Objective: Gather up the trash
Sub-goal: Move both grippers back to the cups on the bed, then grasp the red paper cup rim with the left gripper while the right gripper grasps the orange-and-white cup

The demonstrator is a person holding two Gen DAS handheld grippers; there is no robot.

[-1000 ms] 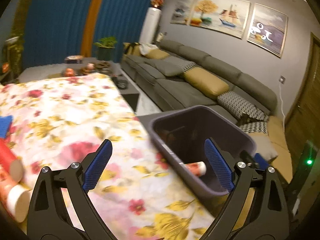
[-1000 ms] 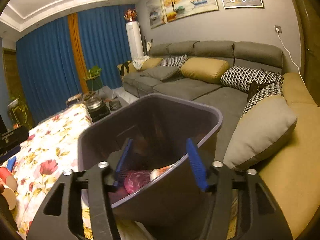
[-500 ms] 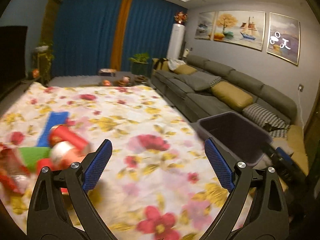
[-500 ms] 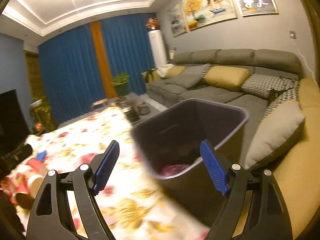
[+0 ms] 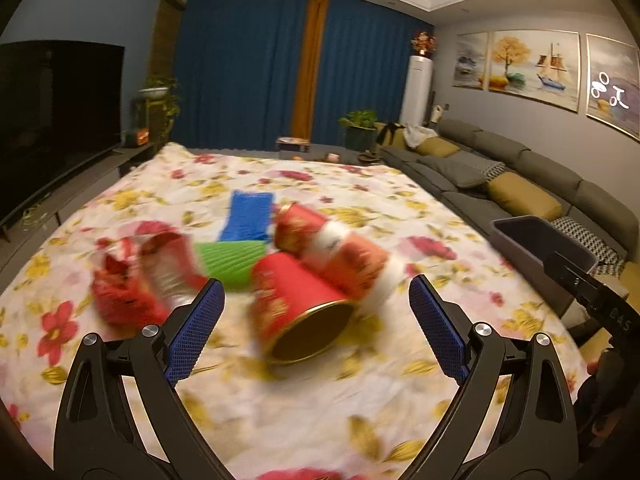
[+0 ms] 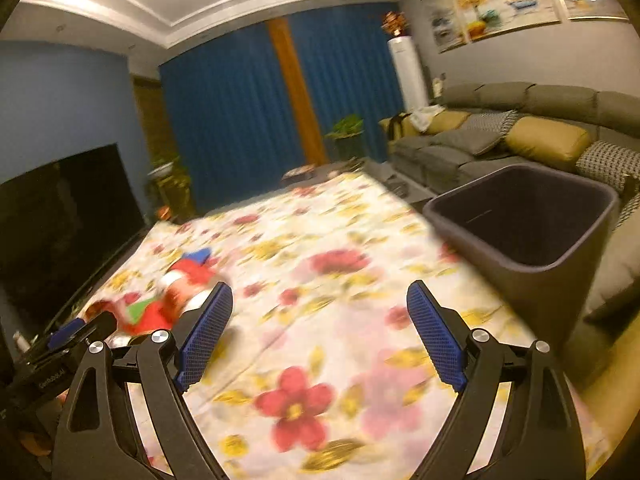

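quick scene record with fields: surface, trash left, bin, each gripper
surface: floral cloth
trash left: red can lying on its side, more red cans behind it, crumpled red wrapper, green sheet, blue sheet
bin: dark bin at the cloth's edge by the sofa
left gripper: open, empty
right gripper: open, empty, jaws just opened wider

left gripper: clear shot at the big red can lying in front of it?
Probably yes. The left gripper is open and empty, and the red can lies just ahead between its fingers on the cloth, nothing blocking.
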